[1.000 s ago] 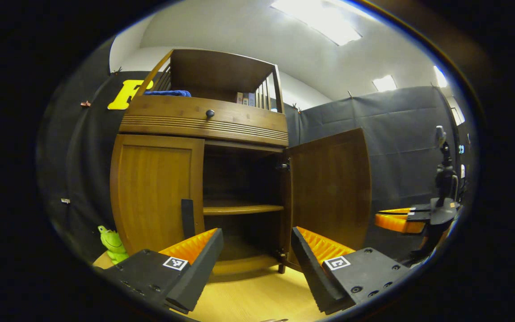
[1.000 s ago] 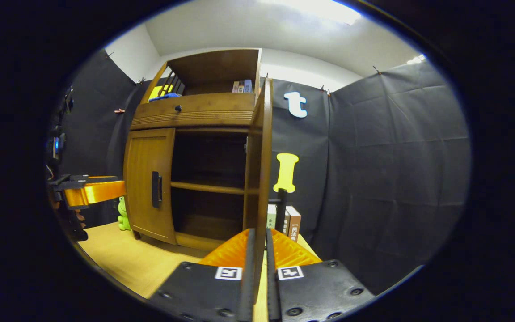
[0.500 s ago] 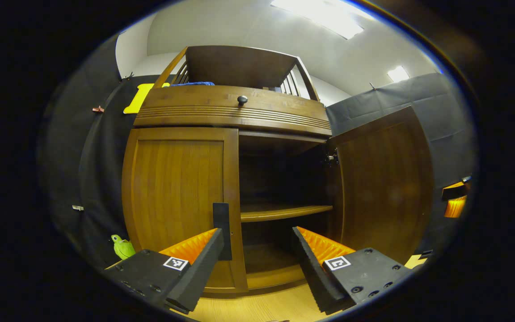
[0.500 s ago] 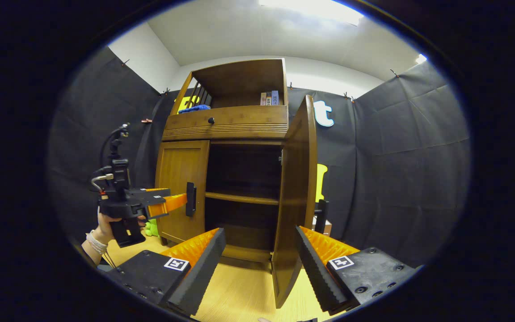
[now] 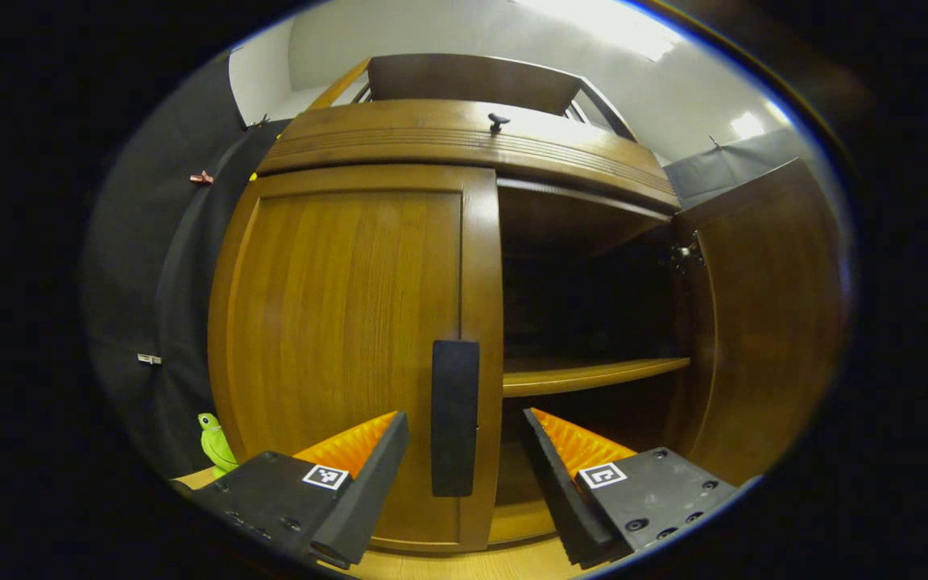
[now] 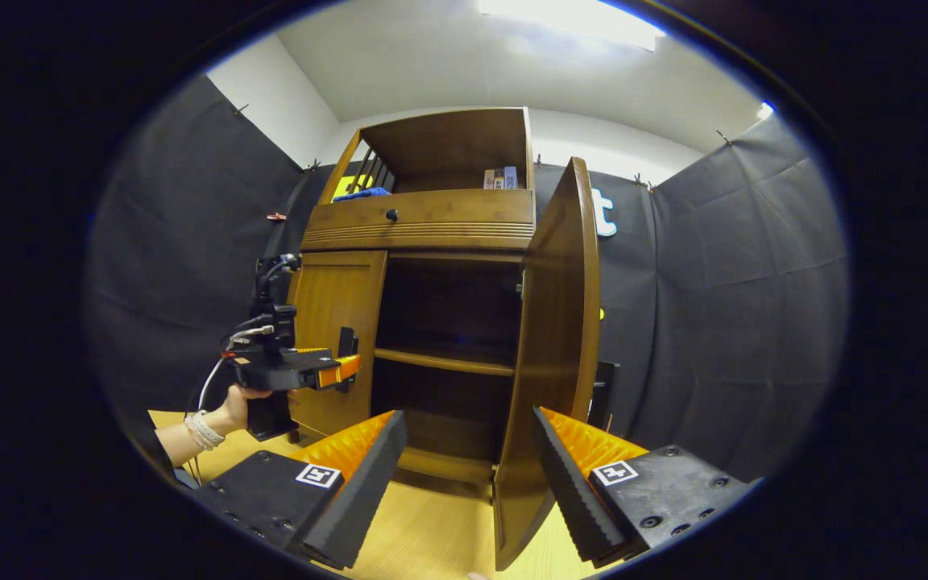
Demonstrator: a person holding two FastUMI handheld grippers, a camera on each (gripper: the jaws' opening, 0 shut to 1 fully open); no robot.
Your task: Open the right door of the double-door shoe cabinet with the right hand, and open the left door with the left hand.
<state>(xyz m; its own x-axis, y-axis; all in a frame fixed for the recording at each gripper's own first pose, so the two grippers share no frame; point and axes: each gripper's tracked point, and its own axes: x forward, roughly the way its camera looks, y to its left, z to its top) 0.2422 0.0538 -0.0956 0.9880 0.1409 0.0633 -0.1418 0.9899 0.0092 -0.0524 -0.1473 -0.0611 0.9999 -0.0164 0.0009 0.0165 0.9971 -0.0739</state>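
The wooden shoe cabinet (image 6: 420, 217) stands ahead with its left door (image 5: 343, 346) closed. That door's black handle (image 5: 454, 417) sits between the open fingers of my left gripper (image 5: 464, 451), untouched by either finger. In the right gripper view, a hand (image 6: 232, 400) holds the left gripper (image 6: 347, 370) at that handle (image 6: 345, 342). The right door (image 6: 557, 354) is swung wide open, edge toward me, and also shows as the right door (image 5: 762, 322) in the left gripper view. My right gripper (image 6: 470, 459) is open and holds nothing, set back from the open door's edge.
A green frog toy (image 5: 210, 439) sits on the light wooden floor (image 6: 432, 524) left of the cabinet. Inside, a shelf (image 5: 593, 372) crosses the dark compartment. Above are a drawer with a knob (image 6: 391, 214), a blue cloth (image 6: 361, 193) and books (image 6: 500, 178).
My right gripper opened, released the right door and drew back from it. My left gripper moved in close, bringing the left door's handle between its fingers.
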